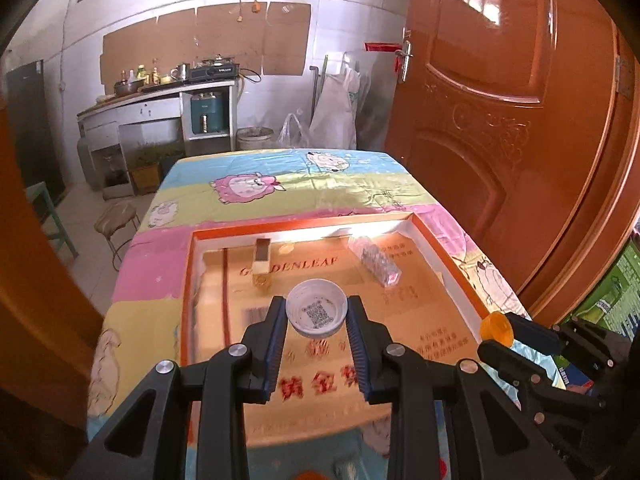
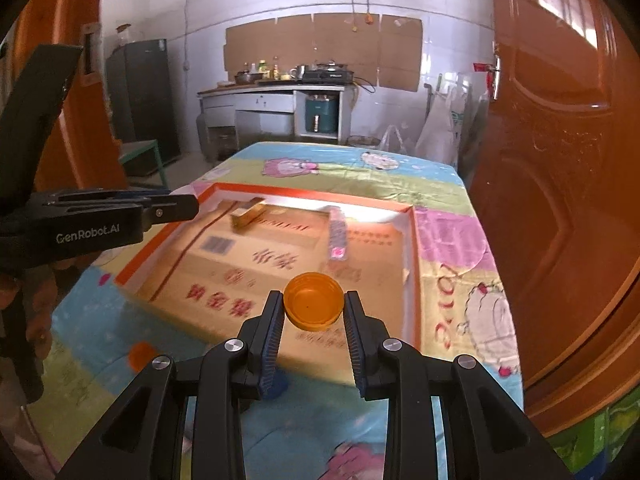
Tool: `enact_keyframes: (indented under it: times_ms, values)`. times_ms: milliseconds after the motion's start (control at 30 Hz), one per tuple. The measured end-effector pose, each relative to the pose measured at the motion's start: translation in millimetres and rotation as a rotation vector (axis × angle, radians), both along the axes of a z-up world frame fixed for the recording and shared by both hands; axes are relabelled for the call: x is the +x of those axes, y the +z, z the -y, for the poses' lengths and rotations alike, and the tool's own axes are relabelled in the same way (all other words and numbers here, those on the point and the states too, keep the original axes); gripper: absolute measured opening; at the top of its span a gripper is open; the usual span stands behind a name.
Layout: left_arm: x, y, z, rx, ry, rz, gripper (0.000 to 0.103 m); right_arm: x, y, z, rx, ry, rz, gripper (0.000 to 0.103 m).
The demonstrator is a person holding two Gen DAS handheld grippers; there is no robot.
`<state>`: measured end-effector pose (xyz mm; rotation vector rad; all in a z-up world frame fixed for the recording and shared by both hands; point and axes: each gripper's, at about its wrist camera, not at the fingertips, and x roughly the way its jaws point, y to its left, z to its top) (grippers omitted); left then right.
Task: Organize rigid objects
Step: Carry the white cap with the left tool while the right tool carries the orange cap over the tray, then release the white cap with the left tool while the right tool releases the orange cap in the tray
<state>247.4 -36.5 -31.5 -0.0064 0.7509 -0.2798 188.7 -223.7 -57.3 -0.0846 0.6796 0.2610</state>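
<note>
i carry white cap [image 1: 317,309] clamped in left gripper [image 1: 317,314], orange cap [image 2: 314,305] clamped in right gripper [image 2: 314,312], both over tray [image 1: 448,248] for sorting.

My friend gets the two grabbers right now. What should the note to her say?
Left gripper: shut on the white cap, open side up, over the tray.
Right gripper: shut on the orange cap, open side up, over the tray's near right part.
Tray: the orange-rimmed shallow box on the cartoon tablecloth.
Already in the tray: a small gold box at the far left and a clear plastic piece at the far right.
Left to do: set down both caps, probably in the tray. Another orange cap lies on the cloth outside the tray's near left edge, so it likely goes next.
</note>
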Motion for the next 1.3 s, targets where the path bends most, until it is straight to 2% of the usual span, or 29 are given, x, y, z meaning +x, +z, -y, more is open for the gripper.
enact_keyframes:
  times_ms: [233,567,733,1067,1300]
  values:
    - [40,-8,15,0.02,-0.015,-0.041,0.031,45,-2,17,-0.022,-0.001,-0.023,0.031]
    - [85,-14,32,0.061,-0.028,-0.06,0.031,98,-15,24,-0.068,0.019,-0.055,0.031]
    - [107,-23,33,0.041,-0.034,-0.11,0.031,127,-20,25,-0.078,0.043,-0.095,0.031]
    - [134,-44,38,0.068,-0.035,-0.17,0.031,173,-38,26,-0.085,0.08,-0.158,0.031]
    - [147,-59,41,0.08,-0.03,-0.2,0.031,186,-48,22,-0.103,0.092,-0.186,0.031]
